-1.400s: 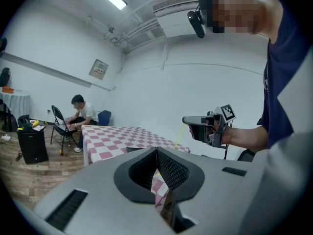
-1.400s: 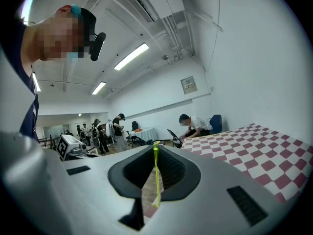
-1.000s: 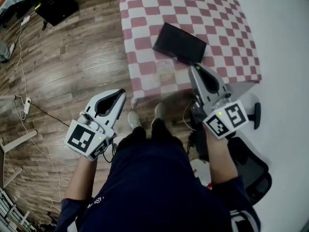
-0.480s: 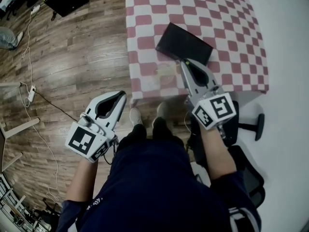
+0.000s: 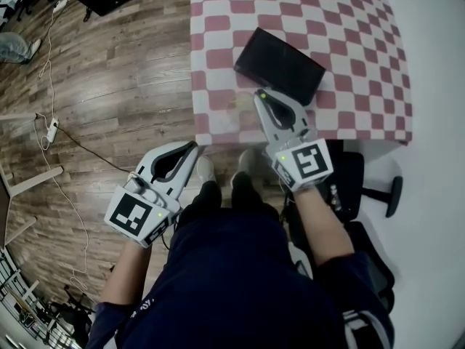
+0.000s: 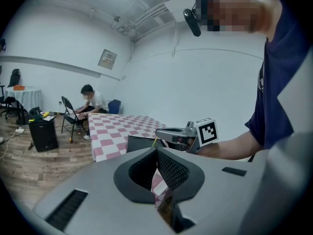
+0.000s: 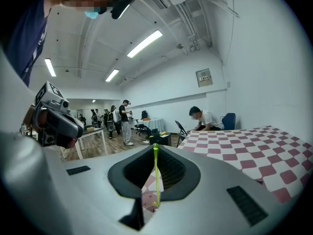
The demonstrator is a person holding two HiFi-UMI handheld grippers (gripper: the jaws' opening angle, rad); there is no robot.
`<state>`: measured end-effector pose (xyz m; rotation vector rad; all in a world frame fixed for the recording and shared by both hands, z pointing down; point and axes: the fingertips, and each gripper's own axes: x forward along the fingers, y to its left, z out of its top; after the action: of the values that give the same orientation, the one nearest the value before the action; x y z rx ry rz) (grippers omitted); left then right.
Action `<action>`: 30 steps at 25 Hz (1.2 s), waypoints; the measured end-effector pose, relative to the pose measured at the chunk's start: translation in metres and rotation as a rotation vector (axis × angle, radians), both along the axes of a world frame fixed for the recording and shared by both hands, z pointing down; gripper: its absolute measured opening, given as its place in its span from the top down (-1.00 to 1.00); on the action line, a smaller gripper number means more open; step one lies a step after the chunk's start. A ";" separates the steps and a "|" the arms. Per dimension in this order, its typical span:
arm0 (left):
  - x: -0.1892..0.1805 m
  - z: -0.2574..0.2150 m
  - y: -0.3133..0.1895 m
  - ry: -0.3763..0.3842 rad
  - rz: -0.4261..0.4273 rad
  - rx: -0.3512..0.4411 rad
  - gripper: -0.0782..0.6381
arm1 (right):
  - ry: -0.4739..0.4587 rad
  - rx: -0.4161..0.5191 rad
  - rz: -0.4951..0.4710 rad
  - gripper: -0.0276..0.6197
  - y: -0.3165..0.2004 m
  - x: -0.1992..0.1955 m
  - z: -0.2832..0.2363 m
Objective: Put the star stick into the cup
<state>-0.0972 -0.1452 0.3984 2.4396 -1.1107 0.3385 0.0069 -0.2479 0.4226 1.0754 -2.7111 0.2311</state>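
Head view, left to right.

Left gripper (image 5: 192,147): it is hanging off the table, over the wood floor (image 5: 109,71), at about 8 o'clock from the table's near corner. In the left gripper view its jaws are meeting at the tips, clenched with nothing between them. Only checked cloth (image 6: 115,129) is showing through the oval gap behind the tips.

Table (image 5: 349,20): the red-and-white checked cloth is covering it and hanging over the near edge.

Cup (image 7: 146,196): clear, standing upright on the cloth near the table's near edge. In the right gripper view it is sitting at 6 o'clock, directly below the jaw tips. In the head view it is too faint to place surely.

Stick (image 7: 156,173): thin and yellow-green, it is hanging near vertical. Its upper end is sitting between the right gripper's jaw tips, and its lower end is lining up with the cup's mouth. Whether that end is already inside the cup or just over the rim, I cannot tell. Nothing else is showing in the cup.

Right gripper (image 5: 259,93): it is reaching over the table's near edge with its jaws pinching the stick's upper end.

Box (image 5: 280,65): black and flat, it is lying on the cloth at 1 o'clock from the right gripper's tips, just beside them. Its contents are not showing.

Chair (image 5: 363,187): black, it is standing on the floor at 5 o'clock from the right gripper.
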 end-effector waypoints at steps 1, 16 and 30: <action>0.002 0.001 0.000 0.000 0.002 -0.001 0.69 | 0.011 0.000 -0.011 0.81 0.004 0.000 0.001; 0.032 0.006 0.010 0.005 0.059 -0.017 0.69 | 0.034 -0.108 -0.055 0.81 0.055 0.038 0.026; 0.043 0.013 0.015 -0.005 0.113 -0.030 0.69 | 0.061 -0.129 0.046 0.81 0.072 0.073 0.050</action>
<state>-0.0546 -0.1297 0.4118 2.4815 -0.9650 0.3938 0.0798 -0.1755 0.4723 1.0901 -2.5807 0.3687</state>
